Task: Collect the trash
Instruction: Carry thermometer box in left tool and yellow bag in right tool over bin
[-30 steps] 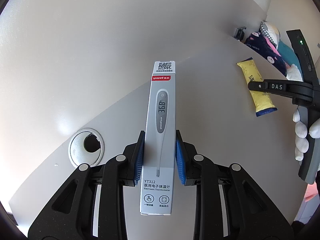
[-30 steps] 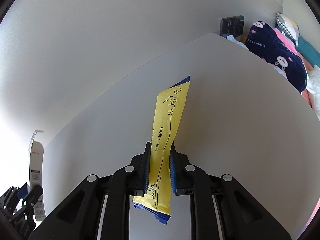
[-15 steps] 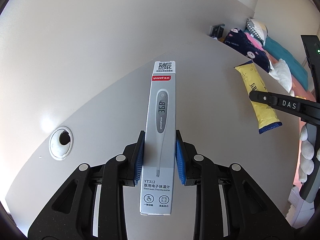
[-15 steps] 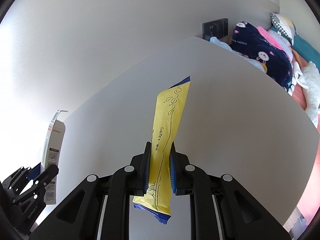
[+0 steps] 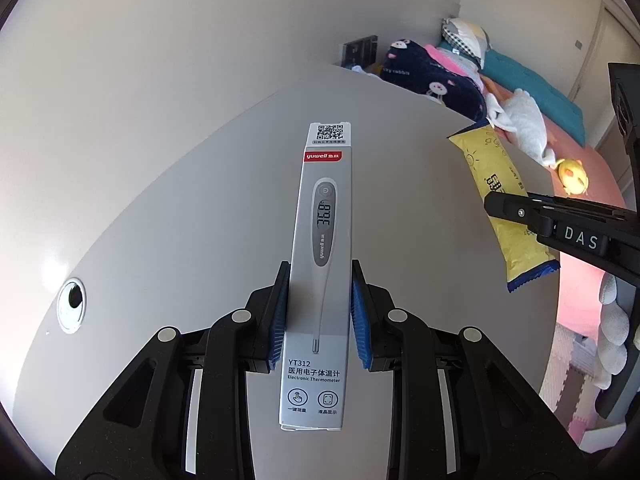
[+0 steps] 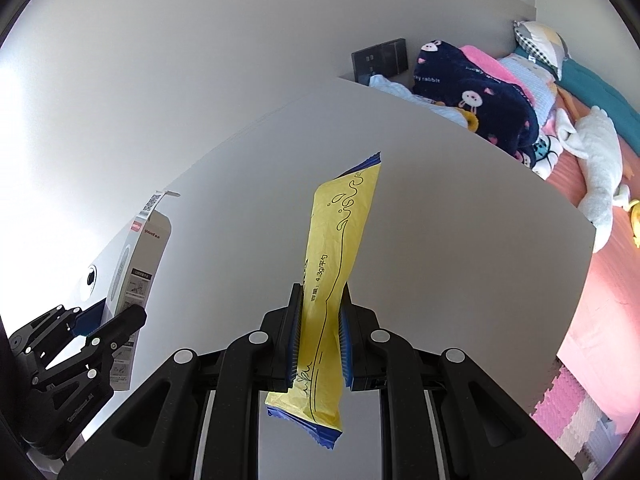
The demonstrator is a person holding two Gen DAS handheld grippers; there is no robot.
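My left gripper (image 5: 320, 312) is shut on a grey thermometer box (image 5: 324, 248), which stands upright between the blue pads above the white desk (image 5: 200, 200). My right gripper (image 6: 319, 340) is shut on a yellow snack wrapper (image 6: 340, 232) with blue ends, also held clear of the desk. In the left wrist view the wrapper (image 5: 500, 200) and the right gripper (image 5: 520, 210) show at the right. The right wrist view has the box (image 6: 140, 264) and the left gripper (image 6: 112, 324) at its lower left.
A round cable hole (image 5: 72, 300) sits at the desk's left. Past the desk's far right edge lies a bed (image 6: 576, 184) with a navy blanket (image 6: 472, 96), pillows and soft toys. A dark wall socket (image 6: 380, 60) is behind the desk. Pink foam floor mats (image 6: 576, 400) show at lower right.
Both grippers have carried their items to the right across the desk. The cable hole has slid left and shrunk, and more of the bed and floor has come into view.
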